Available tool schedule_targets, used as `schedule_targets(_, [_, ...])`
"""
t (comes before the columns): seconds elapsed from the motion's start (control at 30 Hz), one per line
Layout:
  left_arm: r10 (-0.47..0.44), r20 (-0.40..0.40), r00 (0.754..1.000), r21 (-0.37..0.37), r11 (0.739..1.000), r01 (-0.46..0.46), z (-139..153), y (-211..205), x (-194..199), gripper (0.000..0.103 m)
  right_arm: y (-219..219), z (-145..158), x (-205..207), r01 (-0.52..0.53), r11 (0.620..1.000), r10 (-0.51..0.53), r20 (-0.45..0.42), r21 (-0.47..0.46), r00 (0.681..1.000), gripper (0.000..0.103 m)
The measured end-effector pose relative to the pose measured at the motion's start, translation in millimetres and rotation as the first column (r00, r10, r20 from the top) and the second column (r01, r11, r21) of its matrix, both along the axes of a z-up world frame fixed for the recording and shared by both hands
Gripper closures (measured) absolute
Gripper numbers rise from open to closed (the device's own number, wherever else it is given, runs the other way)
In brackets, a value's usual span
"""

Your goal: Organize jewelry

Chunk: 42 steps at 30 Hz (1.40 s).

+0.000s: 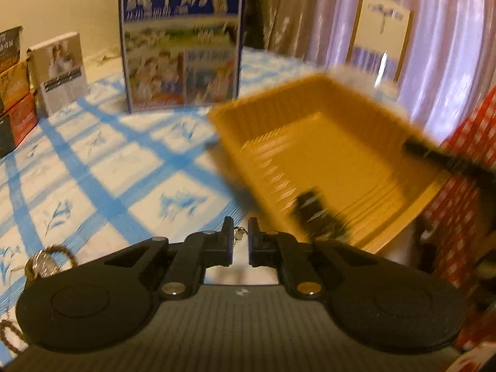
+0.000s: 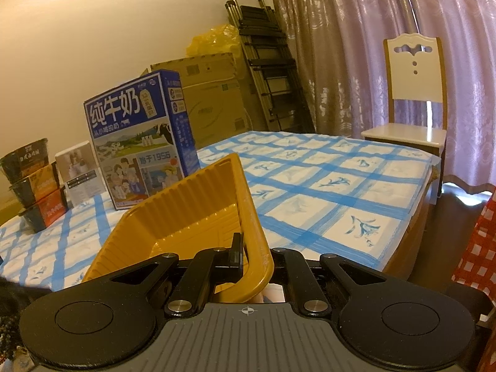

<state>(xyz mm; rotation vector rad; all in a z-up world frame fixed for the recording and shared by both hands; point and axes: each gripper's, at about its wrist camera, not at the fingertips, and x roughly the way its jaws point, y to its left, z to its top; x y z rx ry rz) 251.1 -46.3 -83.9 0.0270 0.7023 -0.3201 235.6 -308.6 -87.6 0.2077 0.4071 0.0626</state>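
- Holding a small metal jewelry piece (image 1: 238, 235) between the fingers of the left gripper (image 1: 240, 241), low in the middle of the left wrist view; fingers closed on it, nearly touching.
- Gripping the rim of the yellow tray (image 2: 198, 204) with the right gripper (image 2: 248, 257), fingers shut on the near wall, tray tilted up from the counter (image 2: 325, 186).
- Seen in the left view: tray (image 1: 310, 142) at the centre right, blurred, inside apparently bare; no jewelry visible there yet.
- Left to sort, as it looks: a bracelet with a shiny round part (image 1: 46, 260) and a cord (image 1: 9, 334) at the lower left edge, both on the checked cloth.
- Judged early in the task: one piece in hand, not yet over the tray, others not collected.
- Shown only by the left view: the held piece and the waiting jewelry.
- Shown only by the right view: the grip on the tray rim, sharp, plus the milk carton (image 2: 139, 142), the chair (image 2: 412, 93) at the upper right and some dark beads (image 2: 7, 325) at the lower left edge.
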Motion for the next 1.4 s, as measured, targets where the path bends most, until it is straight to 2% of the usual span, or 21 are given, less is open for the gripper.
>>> schedule_targets(0.13, [-0.065, 0.008, 0.998, -0.096, 0.993, 0.066, 18.1, -21.5, 1.8, 0.096, 6.4, 0.6, 0.6, -0.012, 1.0, 0.012, 0.002, 0.0, 1.0, 0.096])
schedule_targets(0.37, [-0.13, -0.056, 0.99, -0.194, 0.974, 0.117, 10.0, -66.8, 14.8, 0.096, 9.2, 2.4, -1.5, -0.023, 1.0, 0.023, 0.004, -0.001, 1.0, 0.096])
schedule_targets(0.53, [-0.111, -0.081, 0.991, -0.246, 0.965, 0.088, 5.4, -74.3, 20.1, 0.093, 8.9, 2.1, -2.4, -0.021, 1.0, 0.021, 0.002, 0.003, 1.0, 0.096])
schedule_targets(0.63, [-0.094, -0.075, 0.993, -0.28, 0.958, 0.07, 8.3, -73.2, 18.8, 0.079, 9.5, 1.4, -2.8, -0.019, 1.0, 0.019, -0.001, 0.007, 1.0, 0.096])
schedule_targets(0.67, [-0.089, -0.067, 0.994, -0.286, 0.956, 0.066, 10.0, -72.4, 17.6, 0.077, 9.6, 1.1, -3.0, -0.018, 1.0, 0.018, -0.003, 0.01, 1.0, 0.096])
schedule_targets(0.87, [-0.031, -0.009, 0.999, -0.317, 0.948, 0.027, 28.4, -53.4, -3.2, 0.075, 8.5, -0.3, -4.0, -0.015, 1.0, 0.015, -0.009, 0.016, 1.0, 0.096])
schedule_targets(1.0, [0.023, 0.031, 0.999, -0.265, 0.964, -0.014, 31.3, -24.3, -35.5, 0.075, 8.0, -1.3, -5.0, -0.013, 1.0, 0.013, -0.014, 0.018, 1.0, 0.096])
schedule_targets(1.13, [0.127, -0.019, 0.992, -0.169, 0.977, -0.128, 16.4, 13.7, -62.9, 0.075, 7.4, -2.6, -6.5, -0.008, 1.0, 0.009, -0.015, 0.024, 1.0, 0.096])
schedule_targets(1.27, [0.218, -0.074, 0.973, -0.08, 0.971, -0.224, 0.0, 43.9, -89.7, 0.075, 6.8, -3.4, -7.4, -0.008, 1.0, 0.008, -0.019, 0.025, 1.0, 0.096])
schedule_targets(1.4, [0.255, -0.108, 0.961, -0.028, 0.965, -0.259, -11.1, 64.2, -102.4, 0.076, 5.8, -4.8, -8.2, -0.004, 1.0, 0.005, -0.026, 0.03, 1.0, 0.096])
